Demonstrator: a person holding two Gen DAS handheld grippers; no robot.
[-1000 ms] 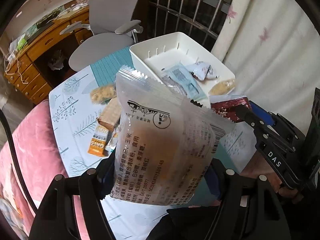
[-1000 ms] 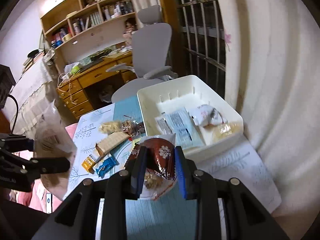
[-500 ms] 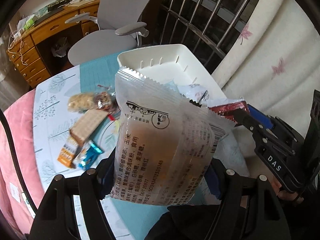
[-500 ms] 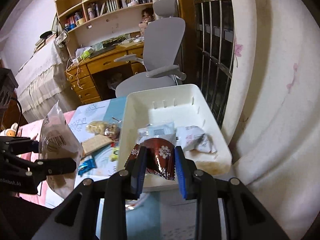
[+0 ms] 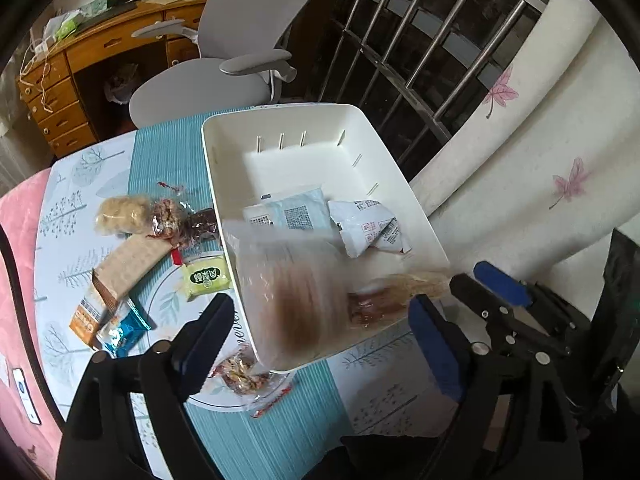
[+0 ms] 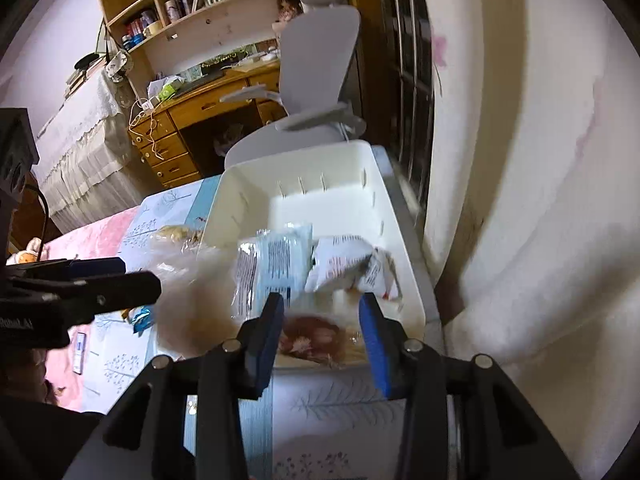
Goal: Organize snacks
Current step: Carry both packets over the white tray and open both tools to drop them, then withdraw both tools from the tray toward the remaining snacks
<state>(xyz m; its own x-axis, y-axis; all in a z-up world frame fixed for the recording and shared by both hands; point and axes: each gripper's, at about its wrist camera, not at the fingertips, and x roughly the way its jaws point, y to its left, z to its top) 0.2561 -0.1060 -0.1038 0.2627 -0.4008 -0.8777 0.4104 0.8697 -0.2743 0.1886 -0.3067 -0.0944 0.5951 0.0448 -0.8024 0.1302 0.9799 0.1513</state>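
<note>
A surface [image 5: 168, 160] under a teal-striped, tree-printed cloth stands ahead of both claws; beyond it are one grey office chair [image 5: 244, 40], one wooden desk [image 5: 92, 52] and a barred window [image 5: 420, 40]. One white bin [image 5: 224, 216] sits directly ahead. The left claw [image 5: 320, 328] is opening, with a blurred clear snack bag [image 5: 296, 300] loose between its jaws over the bin. The right claw [image 6: 322, 332] is opening too, with a dark red packet [image 6: 316, 334] lying free in the bin. Two pale packets lie farther in.

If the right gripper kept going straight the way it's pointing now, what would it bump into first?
Most likely the dark red snack packet lying just beyond the right gripper, whose jaws are opening, at the near end of the white bin. Depth is hard to judge, so it may strike the bin's near rim first.
</note>
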